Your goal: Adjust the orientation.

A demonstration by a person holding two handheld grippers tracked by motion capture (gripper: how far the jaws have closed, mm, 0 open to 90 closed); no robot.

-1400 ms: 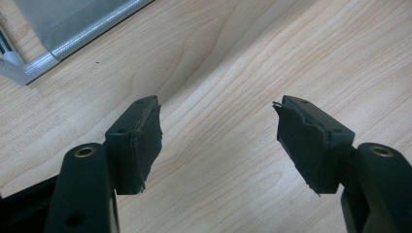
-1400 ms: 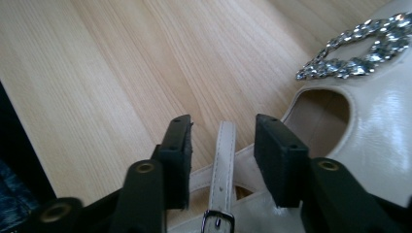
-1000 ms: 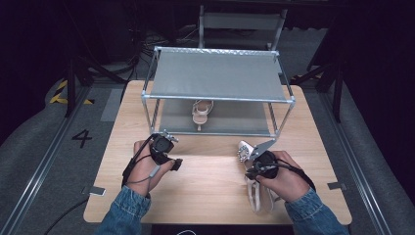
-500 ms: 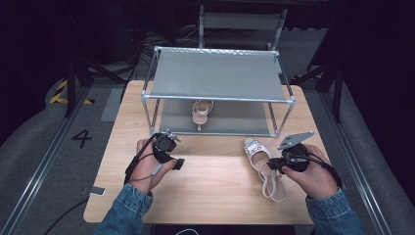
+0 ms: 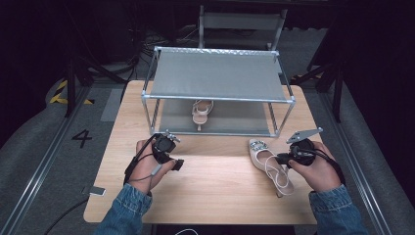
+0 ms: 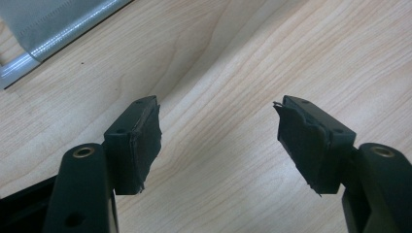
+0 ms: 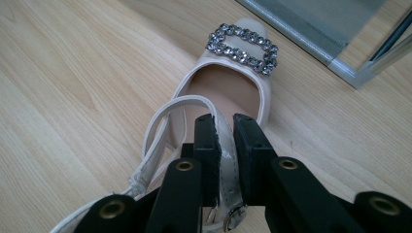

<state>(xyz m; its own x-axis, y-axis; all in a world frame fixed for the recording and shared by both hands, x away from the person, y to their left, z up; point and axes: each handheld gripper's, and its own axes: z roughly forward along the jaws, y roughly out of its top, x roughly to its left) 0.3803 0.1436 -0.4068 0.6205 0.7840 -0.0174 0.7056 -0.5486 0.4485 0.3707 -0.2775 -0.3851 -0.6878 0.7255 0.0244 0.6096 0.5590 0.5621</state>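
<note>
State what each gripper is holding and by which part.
The right gripper pinches the side wall of the pale shoe. The left gripper is open and holds nothing.

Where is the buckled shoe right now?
In the high view the buckled shoe lies on the table's right side, just in front of the rack, with the right gripper clamped on its side wall.

My left hand [image 5: 149,164] rests low near the table's left side, its left gripper [image 6: 218,141] with jaws spread wide and nothing between them. My right hand [image 5: 318,166] sits at the right side, and the right gripper [image 7: 224,145] has its jaws pinched together on a strap of the shoe [image 7: 233,87], both denim-sleeved forearms coming in from the near edge
</note>
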